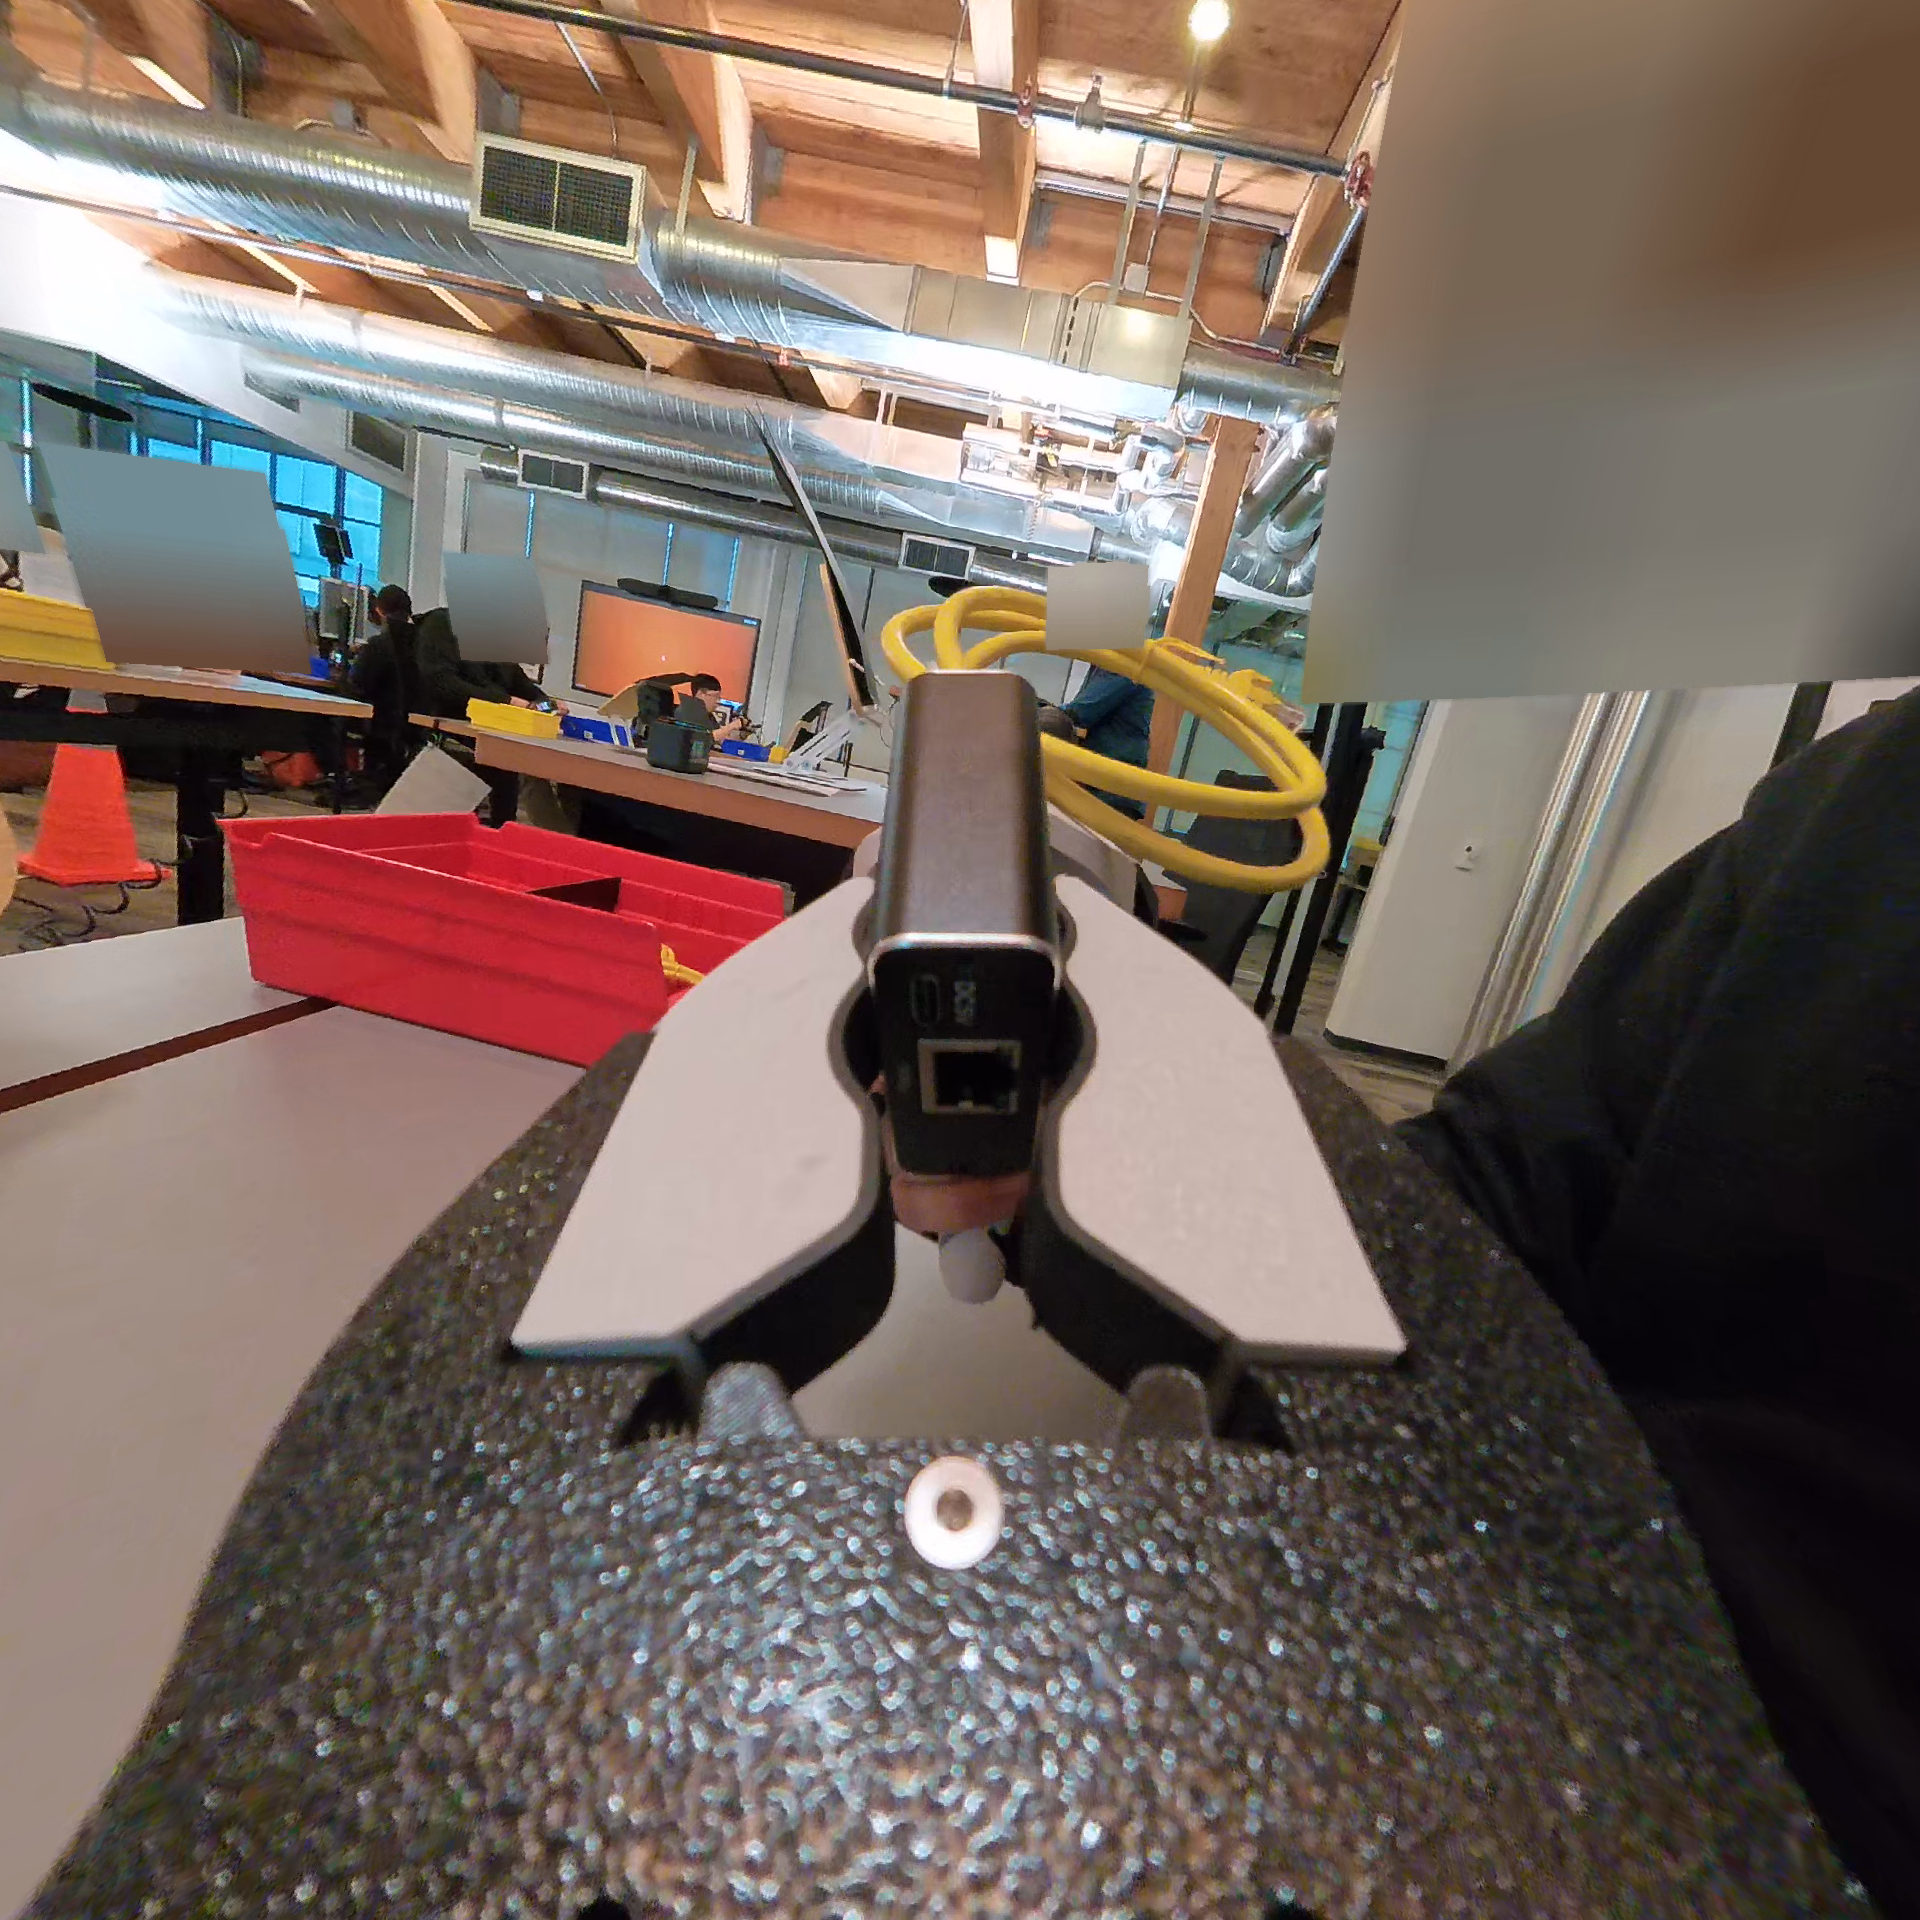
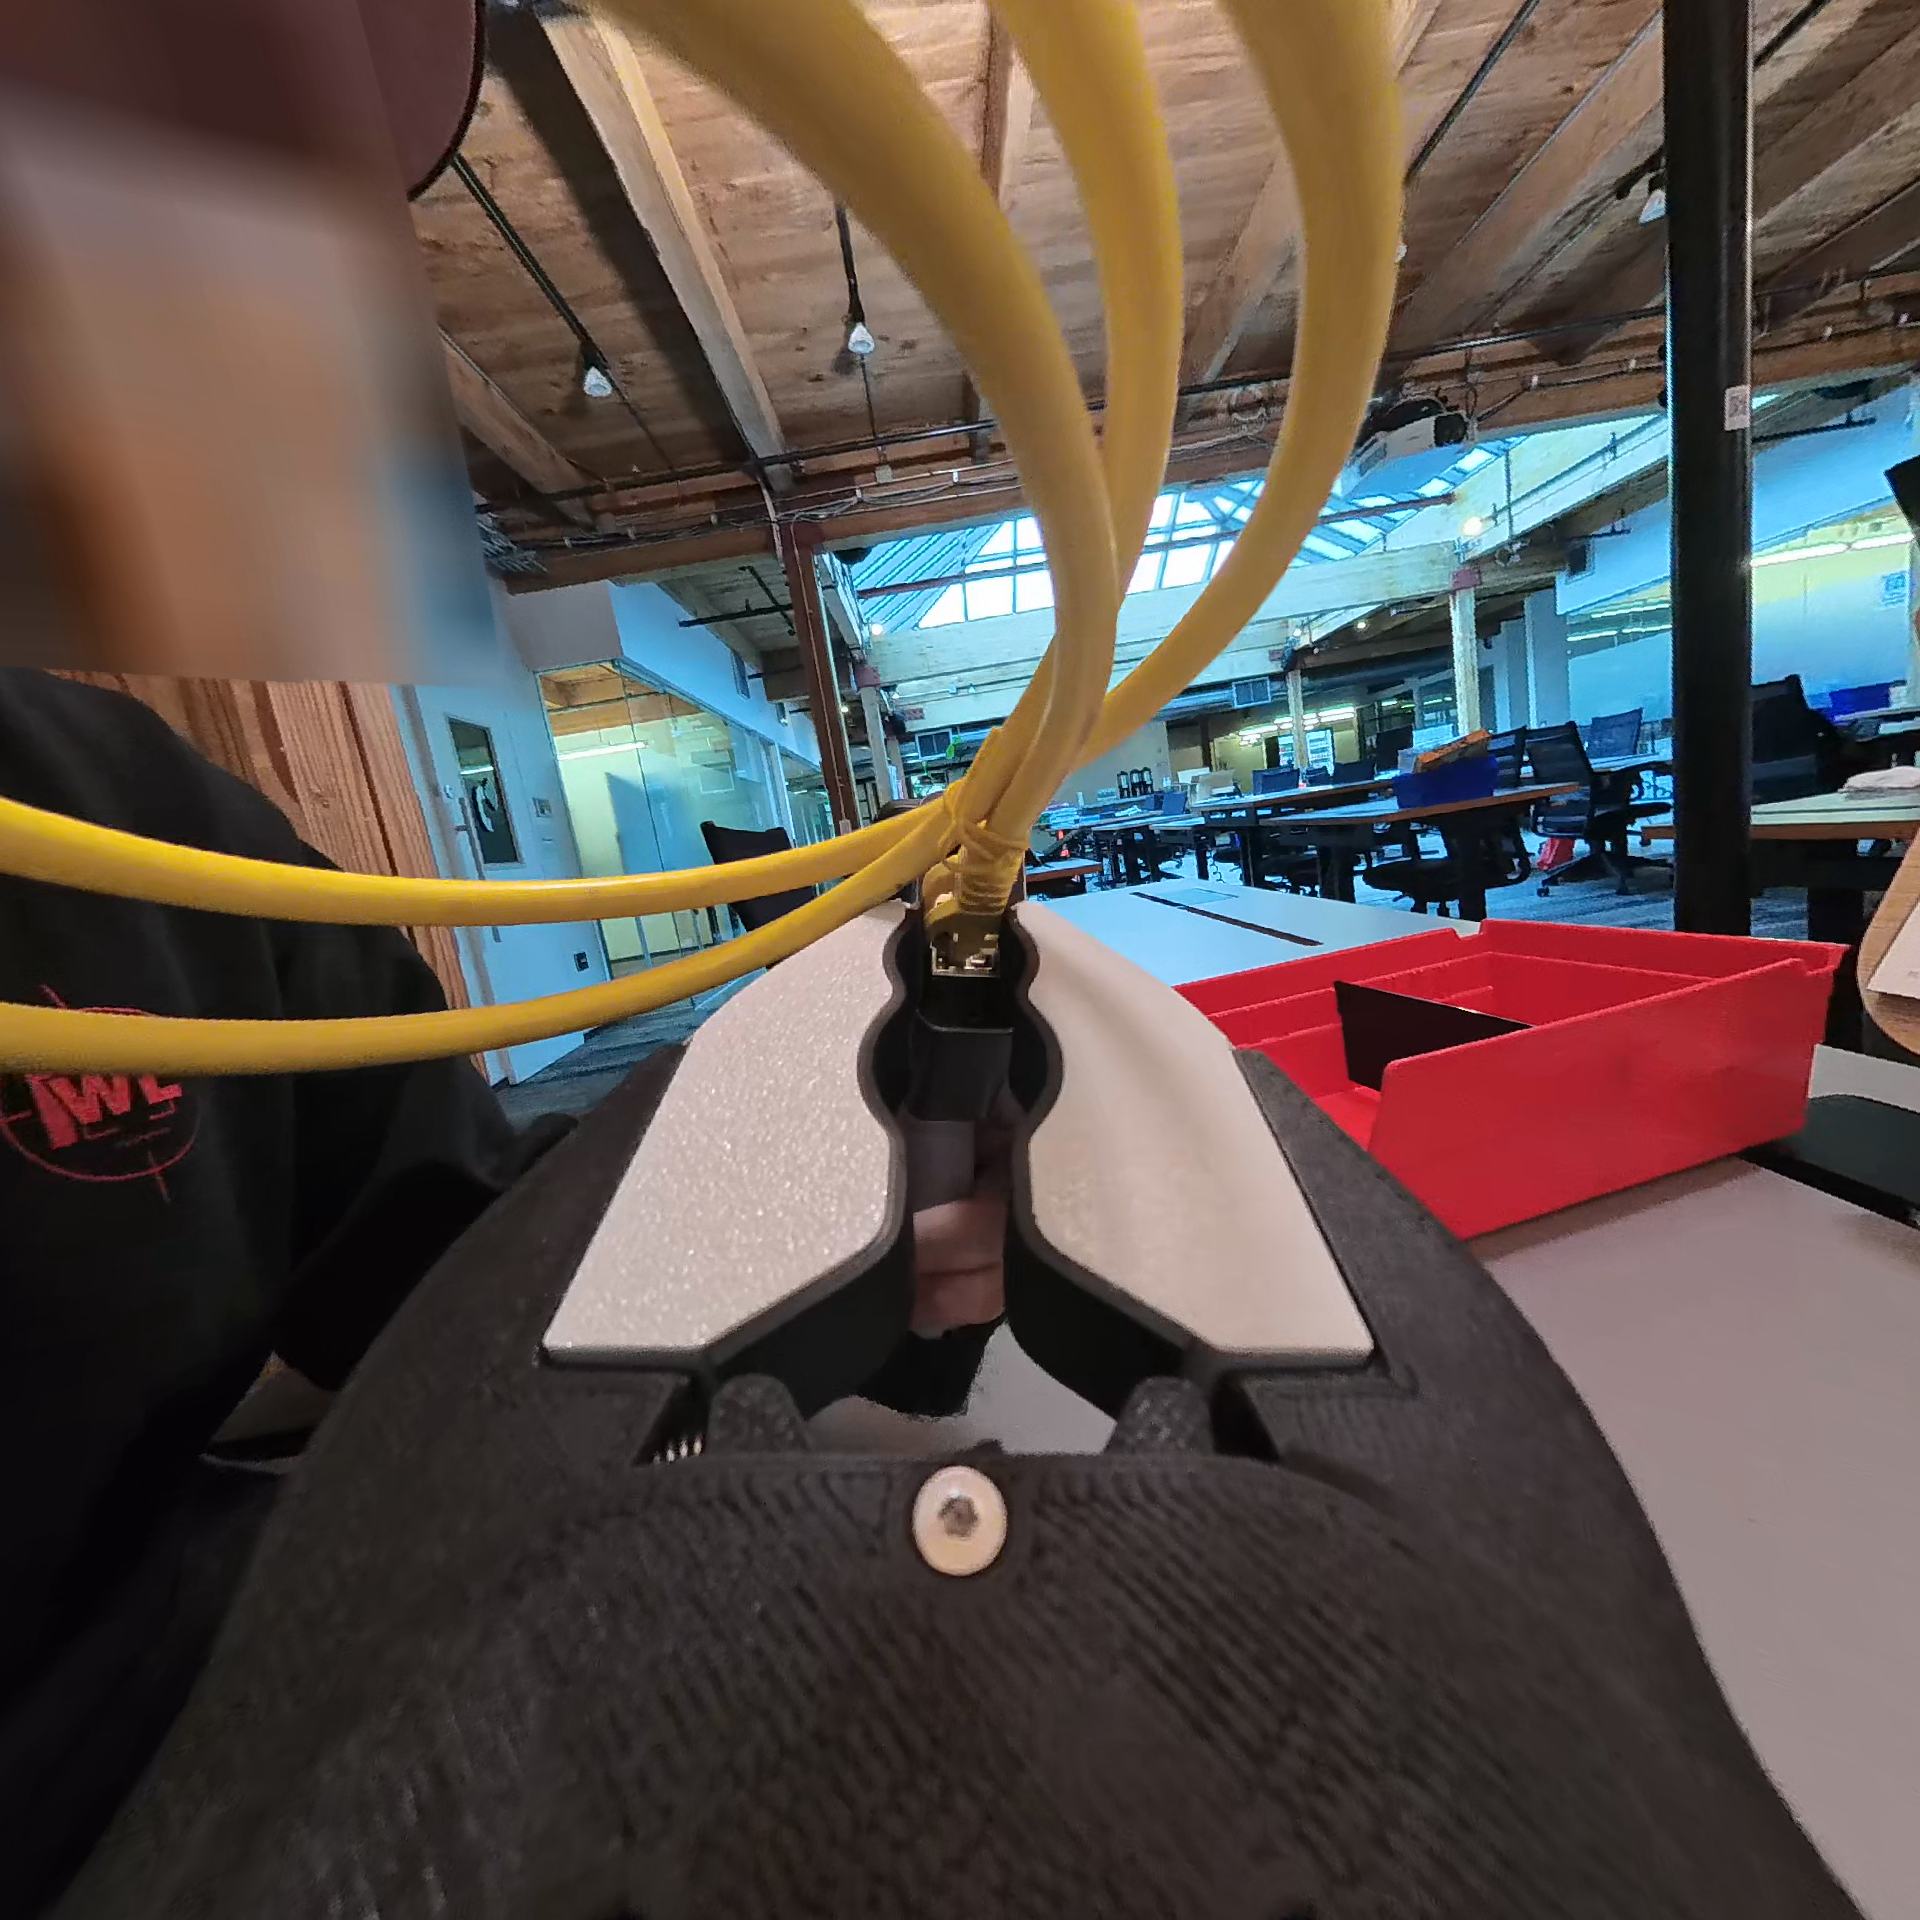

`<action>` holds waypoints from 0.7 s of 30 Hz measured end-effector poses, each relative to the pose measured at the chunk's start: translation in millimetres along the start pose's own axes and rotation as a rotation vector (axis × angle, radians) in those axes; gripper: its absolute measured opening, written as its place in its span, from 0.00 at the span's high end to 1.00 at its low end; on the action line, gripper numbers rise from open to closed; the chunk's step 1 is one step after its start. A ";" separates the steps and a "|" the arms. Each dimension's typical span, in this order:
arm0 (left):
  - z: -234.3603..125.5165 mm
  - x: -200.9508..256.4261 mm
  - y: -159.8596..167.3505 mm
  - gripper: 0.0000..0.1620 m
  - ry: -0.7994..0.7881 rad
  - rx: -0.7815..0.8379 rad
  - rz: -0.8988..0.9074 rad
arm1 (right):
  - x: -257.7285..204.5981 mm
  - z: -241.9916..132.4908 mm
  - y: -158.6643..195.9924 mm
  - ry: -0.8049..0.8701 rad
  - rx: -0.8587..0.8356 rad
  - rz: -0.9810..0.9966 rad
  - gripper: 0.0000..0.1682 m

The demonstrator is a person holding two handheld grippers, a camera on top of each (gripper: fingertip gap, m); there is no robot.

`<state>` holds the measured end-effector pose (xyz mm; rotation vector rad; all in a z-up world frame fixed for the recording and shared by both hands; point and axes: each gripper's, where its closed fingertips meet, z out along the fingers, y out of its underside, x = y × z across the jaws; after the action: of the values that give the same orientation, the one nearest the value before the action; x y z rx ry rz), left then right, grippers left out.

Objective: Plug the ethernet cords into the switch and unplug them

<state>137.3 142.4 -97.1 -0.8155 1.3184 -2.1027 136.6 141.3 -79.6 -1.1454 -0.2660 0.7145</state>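
While the left gripper (image 1: 966,997) squeezes the switch (image 1: 961,883) between its two fingers (image 1: 758,1122), the switch points up and away, held in the air above the bench (image 1: 260,1195). It is a small dark metal box, and the end that faces the camera has one square port and one small oval port. Some tiny white writing sits beside the oval port. Behind the switch hangs the yellow cord (image 1: 1164,769), rolled up in loops, with a plug at its right side. In the right wrist view, the right gripper (image 2: 961,997) is pinched narrow around a dark part just under the cord's yellow plug (image 2: 966,925); I cannot tell for sure what that dark part is. The loops of the cord (image 2: 1039,416) are tied together right above the plug, and they bend up and off to the left. A red bin (image 2: 1538,1060) sits on the bench near both grippers, with a black divider (image 2: 1413,1023) inside it. A person in a black top (image 2: 156,1195) is close by, and the top has a red mark with letters on it. Far back in the left wrist view there is an orange screen (image 1: 665,655) and an orange cone (image 1: 83,810) on the floor.
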 end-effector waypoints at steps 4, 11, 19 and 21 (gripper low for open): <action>-0.2 -0.3 0.4 0.84 -0.005 -0.007 0.011 | 0.6 -0.4 1.1 0.007 -0.019 -0.015 0.92; -0.4 -0.3 0.7 0.84 -0.019 -0.021 0.047 | 1.5 -0.8 2.4 0.020 -0.026 -0.054 0.91; -0.1 2.6 -0.8 0.84 -0.010 -0.020 0.070 | -2.7 0.1 2.9 -0.001 -0.036 -0.073 0.91; -0.2 3.4 -1.8 0.84 -0.008 -0.015 0.080 | -3.4 0.8 2.1 0.004 -0.029 -0.086 0.91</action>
<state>134.6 140.9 -94.8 -0.7643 1.3411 -2.0283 132.8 140.1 -80.6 -1.1559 -0.3208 0.6339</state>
